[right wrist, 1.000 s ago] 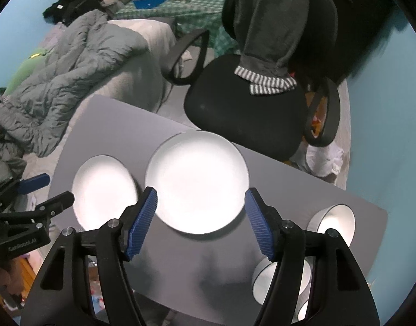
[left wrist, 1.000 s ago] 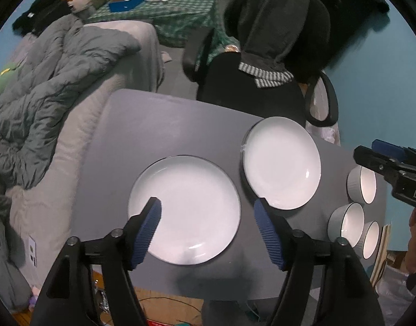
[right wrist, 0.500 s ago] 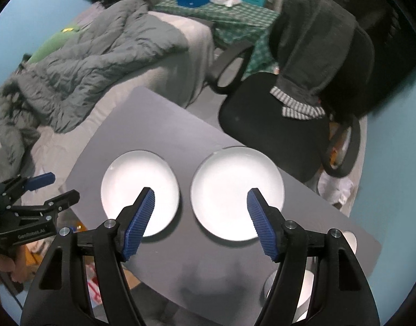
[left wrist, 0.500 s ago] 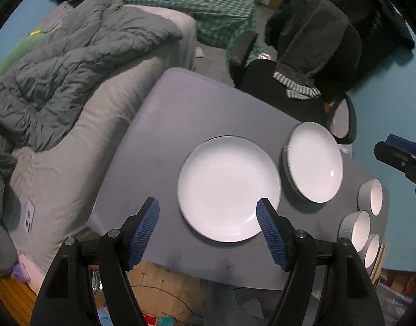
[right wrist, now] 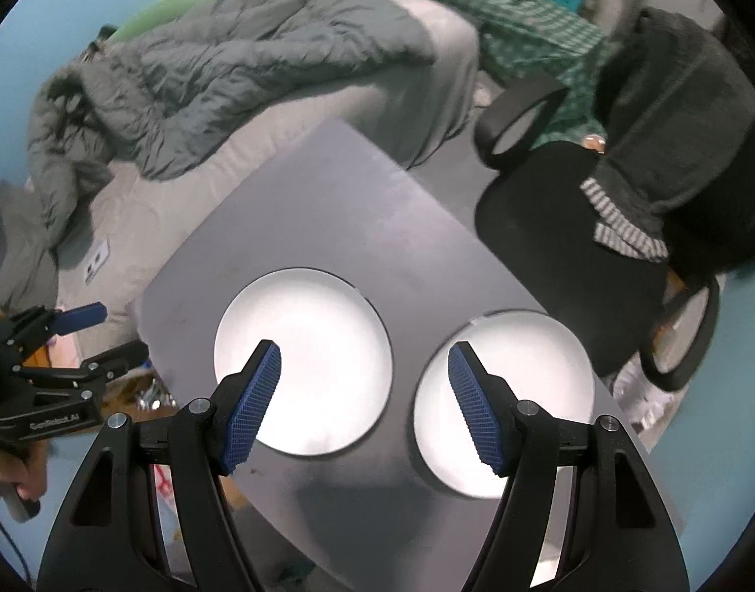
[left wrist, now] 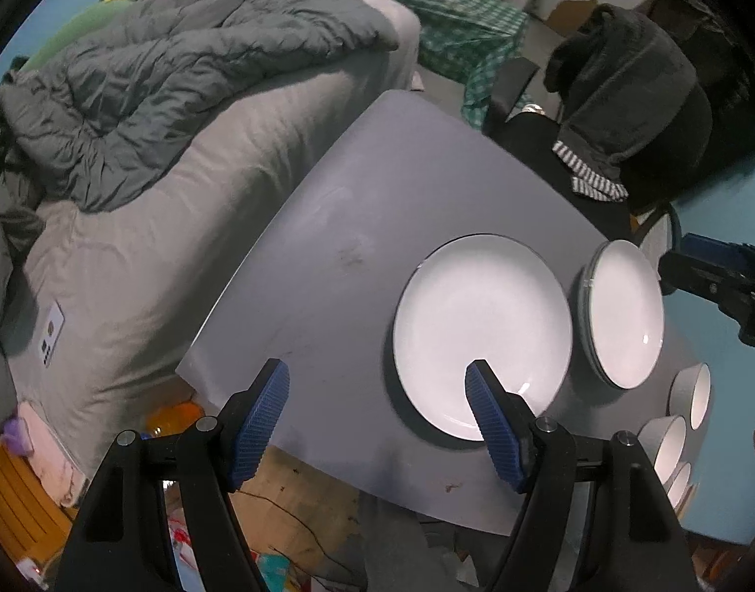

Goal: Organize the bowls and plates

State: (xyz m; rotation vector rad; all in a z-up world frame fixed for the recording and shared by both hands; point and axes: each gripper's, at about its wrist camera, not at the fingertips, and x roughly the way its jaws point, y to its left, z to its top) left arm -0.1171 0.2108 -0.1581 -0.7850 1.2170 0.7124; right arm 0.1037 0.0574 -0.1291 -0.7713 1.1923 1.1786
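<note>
Plates [left wrist: 481, 325], round glossy white, flat on matte grey table [left wrist: 367, 227]; left hand-held gripper [left wrist: 377, 424] and right hand-held gripper [right wrist: 365, 404] both released

Light blue walls [right wrist: 37, 24] enclose a cluttered room. A grey table [left wrist: 377, 207] stands beside a bed [left wrist: 190, 187] heaped with a rumpled grey duvet [left wrist: 180, 59]. A black office chair [right wrist: 574, 207] carries dark clothing [right wrist: 683, 98]. Behind it stands a table under a green checked cloth [left wrist: 456, 19].
</note>
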